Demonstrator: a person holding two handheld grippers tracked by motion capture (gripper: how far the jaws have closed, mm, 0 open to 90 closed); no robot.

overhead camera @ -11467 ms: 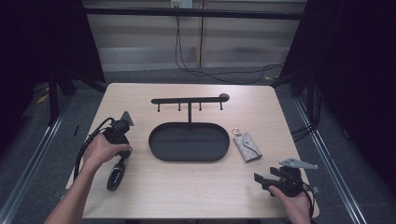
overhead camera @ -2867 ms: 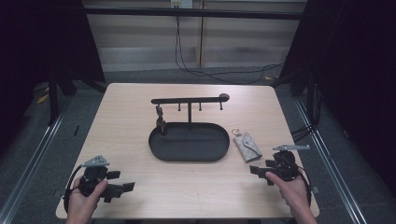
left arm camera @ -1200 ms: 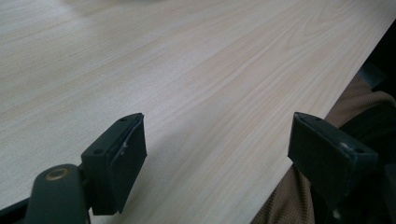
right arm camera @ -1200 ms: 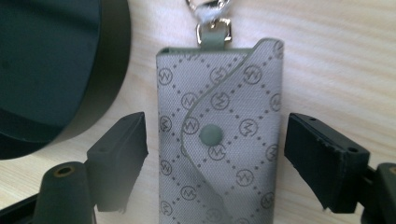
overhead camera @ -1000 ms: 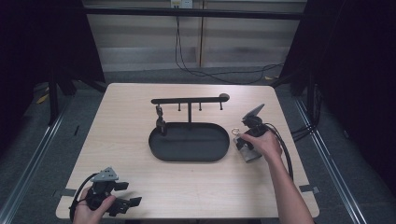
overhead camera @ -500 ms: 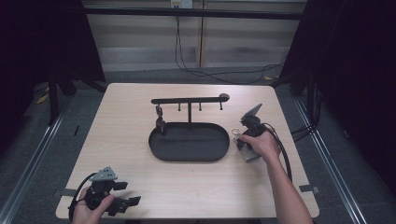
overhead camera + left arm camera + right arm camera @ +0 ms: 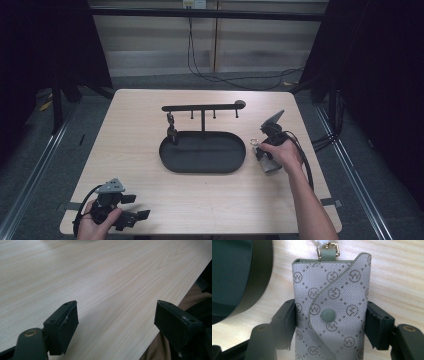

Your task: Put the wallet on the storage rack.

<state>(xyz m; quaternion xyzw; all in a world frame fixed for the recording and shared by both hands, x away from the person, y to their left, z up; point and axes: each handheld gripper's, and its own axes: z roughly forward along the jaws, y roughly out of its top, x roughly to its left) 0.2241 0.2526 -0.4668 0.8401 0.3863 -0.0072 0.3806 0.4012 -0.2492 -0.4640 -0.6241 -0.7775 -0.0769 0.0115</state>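
Observation:
A grey patterned key pouch (image 7: 332, 302) with a green snap and a metal clasp lies on the table just right of the black oval tray (image 7: 202, 171). My right gripper (image 7: 329, 320) has just been closing on it, and both pads now press its two long sides. In the high view the right gripper (image 7: 265, 155) points down at the pouch (image 7: 271, 165). At the front left corner my left gripper (image 7: 136, 216) is open, and nothing is between its jaws in the left gripper view (image 7: 116, 320).
A black rack with pegs (image 7: 202, 106) rises from the tray's back edge; a small dark item (image 7: 171, 128) hangs at its left end. The tray's rim (image 7: 259, 285) lies close to the left of the pouch. The left gripper sits by the table's front edge.
Since the earliest frame the left hand has pulled back to the front left corner and a dark item hangs on the rack. The right hand has moved up to the pouch and stays there.

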